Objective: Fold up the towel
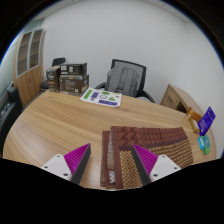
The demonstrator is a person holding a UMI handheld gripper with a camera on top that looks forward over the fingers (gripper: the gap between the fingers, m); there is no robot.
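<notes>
While the gripper point(111, 165) hovers with fingers apart, brown patterned towel point(140, 155) lying flat on the wooden table point(50, 125), between and beyond the fingers, office chair point(125, 78) behind.

Brown patterned towel lying on the wooden table, low and right of centre in the frame.

The towel point(137, 152) is reddish-brown with a fine woven check and darker bands along its edges. It lies flat on the table point(60, 125), partly folded, with one layer overlapping another toward the right. Its near edge reaches down to the bottom of the frame, between the gripper's point(111, 160) two spread fingers.
</notes>
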